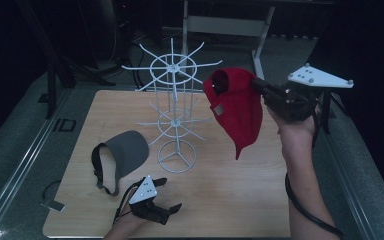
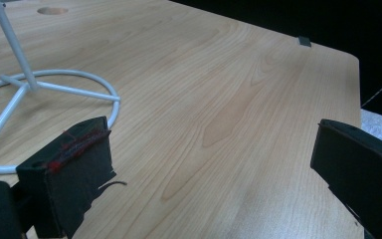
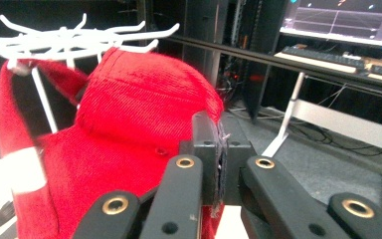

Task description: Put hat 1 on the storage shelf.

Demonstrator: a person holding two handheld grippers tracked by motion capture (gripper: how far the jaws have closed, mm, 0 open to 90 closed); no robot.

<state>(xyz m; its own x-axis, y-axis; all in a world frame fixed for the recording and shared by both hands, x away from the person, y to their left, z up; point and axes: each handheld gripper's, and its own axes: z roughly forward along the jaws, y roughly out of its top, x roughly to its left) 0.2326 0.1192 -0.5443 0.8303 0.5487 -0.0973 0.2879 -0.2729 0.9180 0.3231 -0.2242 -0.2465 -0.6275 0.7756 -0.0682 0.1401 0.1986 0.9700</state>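
The right gripper (image 1: 256, 86) is clamped on a red cap (image 1: 236, 110), held up beside the white wire rack (image 1: 176, 107). The left gripper (image 1: 168, 195) rests low over the wooden table (image 1: 240, 195), jaws apart, near a grey visor (image 1: 122, 155).

A red cap (image 1: 236, 112) with a pale grey patch on its inside hangs at about two o'clock of the pale wood-grain table (image 1: 230, 195). The wire rack (image 1: 175, 107) near the centre is white all over, hooks and ring base alike. At about eight o'clock lies a dark grey visor (image 1: 122, 155) with a black band. Both grippers are black: the right gripper (image 1: 260, 87) carries a light grey plate, and the left gripper (image 1: 170, 195) bears red fibres on one pad (image 2: 79, 144). The surroundings are dark, with grey-green flooring.
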